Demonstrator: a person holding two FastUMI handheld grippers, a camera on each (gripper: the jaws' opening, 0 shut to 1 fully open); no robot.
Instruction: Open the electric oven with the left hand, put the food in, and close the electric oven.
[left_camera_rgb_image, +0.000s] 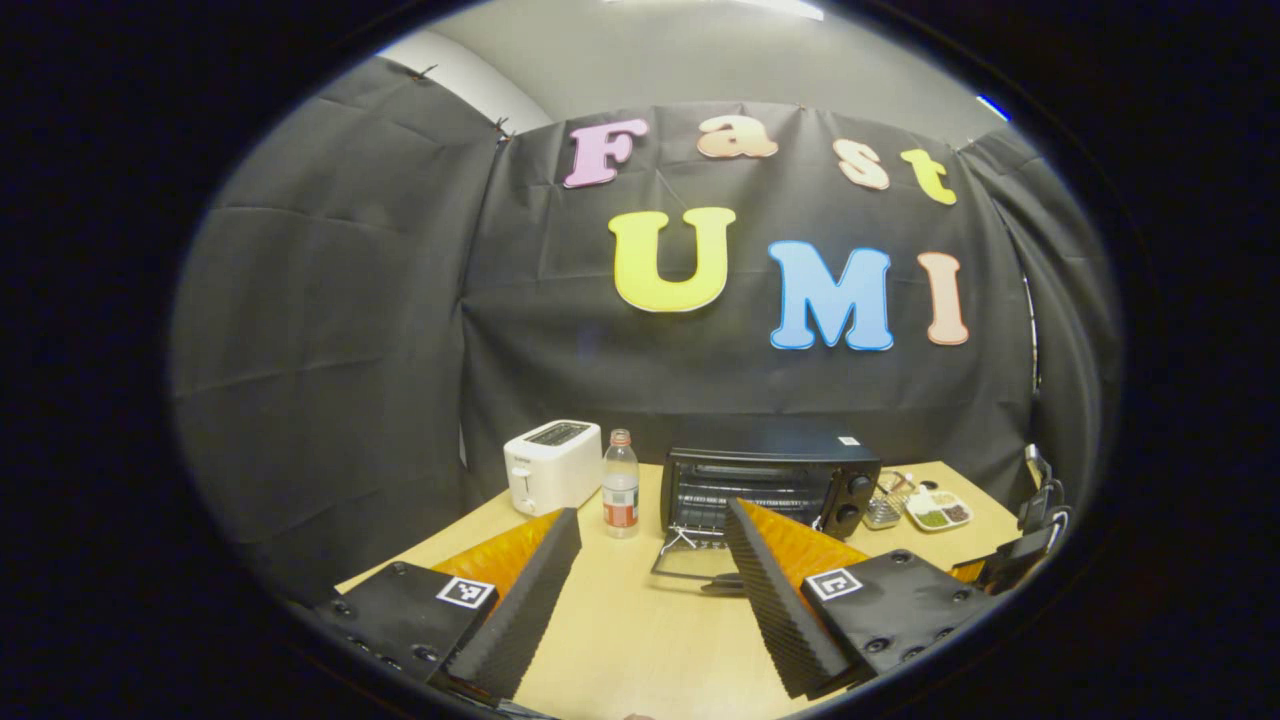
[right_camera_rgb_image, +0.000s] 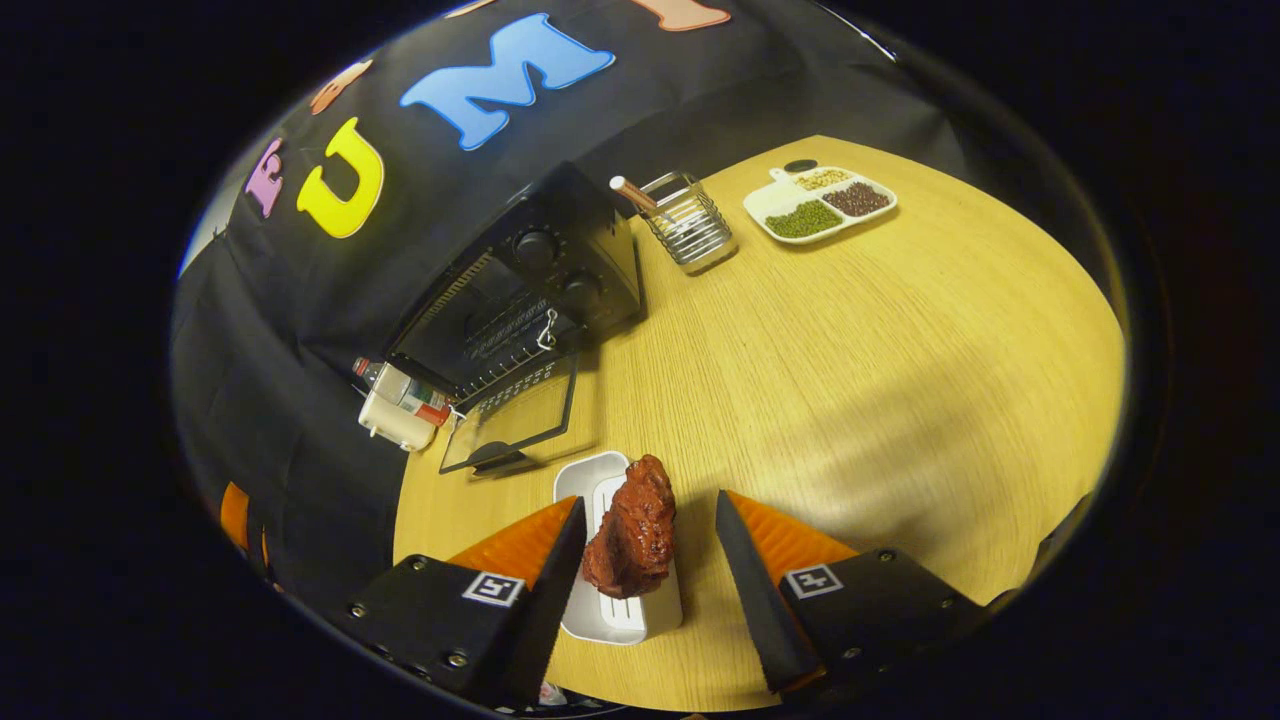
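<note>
In the left gripper view, the left gripper (left_camera_rgb_image: 650, 560) hangs over the counter (left_camera_rgb_image: 640, 640) with its jaws spread wide and nothing between them. Straight ahead at 12 o'clock stands the electric oven (left_camera_rgb_image: 770, 480), its door (left_camera_rgb_image: 695, 560) dropped flat onto the counter toward the camera, the wire rack visible inside. At about 11 o'clock from the oven sit a bottle (left_camera_rgb_image: 620, 485) and, just beyond it, a white toaster (left_camera_rgb_image: 552, 465). At 3 o'clock from the oven are a wire holder (left_camera_rgb_image: 884, 505) and a divided plate (left_camera_rgb_image: 938, 510) with 3 fillings.

In the right gripper view, the right gripper (right_camera_rgb_image: 650, 545) has its jaws wide apart over a white tray (right_camera_rgb_image: 620, 610). The food (right_camera_rgb_image: 632, 530), a dark red glazed chunk, lies on that tray between the 2 fingers; the left finger stands close beside it, though contact cannot be made out, and the right finger stands clear of it. The open oven lies at 11 o'clock from the tray, its door near the tray's far end. The wire holder and divided plate lie at 1 o'clock, well apart from the tray.
</note>
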